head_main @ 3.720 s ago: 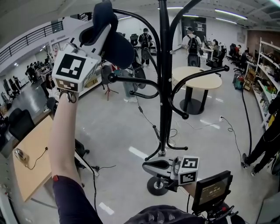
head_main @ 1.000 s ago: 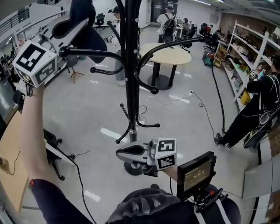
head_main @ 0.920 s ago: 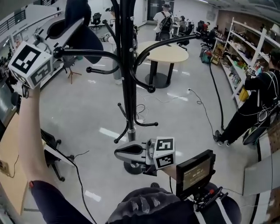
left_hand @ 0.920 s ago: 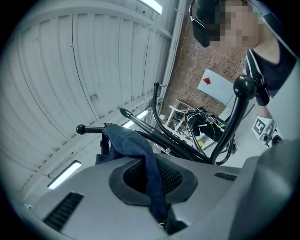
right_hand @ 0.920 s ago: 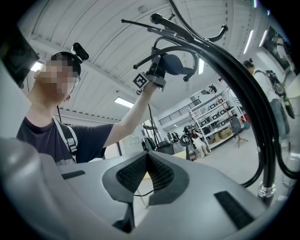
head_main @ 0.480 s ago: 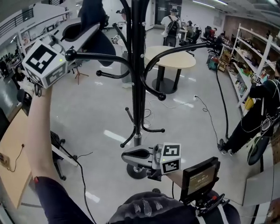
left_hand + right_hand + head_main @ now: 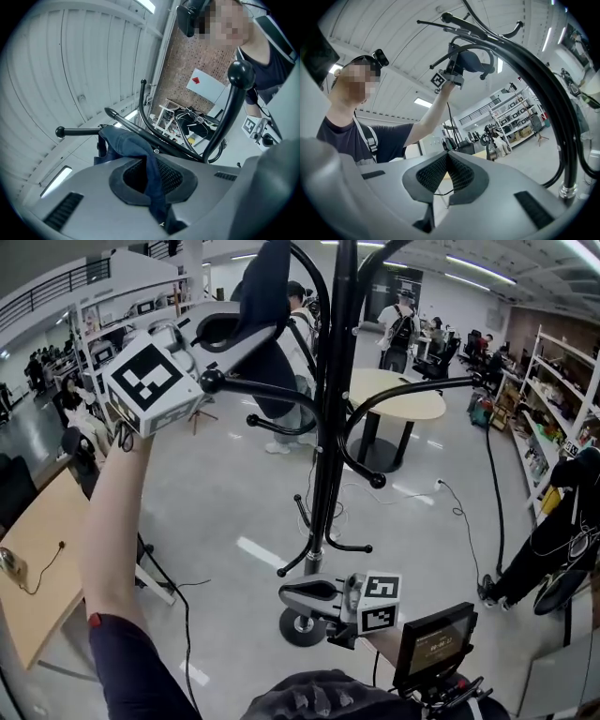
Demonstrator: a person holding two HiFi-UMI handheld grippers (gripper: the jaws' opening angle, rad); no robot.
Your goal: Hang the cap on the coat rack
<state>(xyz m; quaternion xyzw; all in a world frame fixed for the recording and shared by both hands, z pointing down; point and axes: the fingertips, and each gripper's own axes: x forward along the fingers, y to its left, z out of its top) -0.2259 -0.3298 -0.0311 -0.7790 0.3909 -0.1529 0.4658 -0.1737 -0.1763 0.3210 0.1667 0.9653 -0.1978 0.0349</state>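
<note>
Clamping the navy cap (image 7: 266, 298), the left gripper (image 7: 246, 326) holds it at the coat rack (image 7: 330, 427). Hooking and release look undone; the right gripper (image 7: 298, 595) is closed, empty.

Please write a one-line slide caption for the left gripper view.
Left gripper shut on a dark blue fabric cap near the curved arms of a black metal coat rack.

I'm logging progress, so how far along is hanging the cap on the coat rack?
Done: the cap is up among the coat rack's upper hooks. In hand: the left gripper has its jaws shut on the blue fabric, so nothing is released. Left: settle it on a hook and let go. The right gripper sits low by the pole, jaws shut, empty.
</note>
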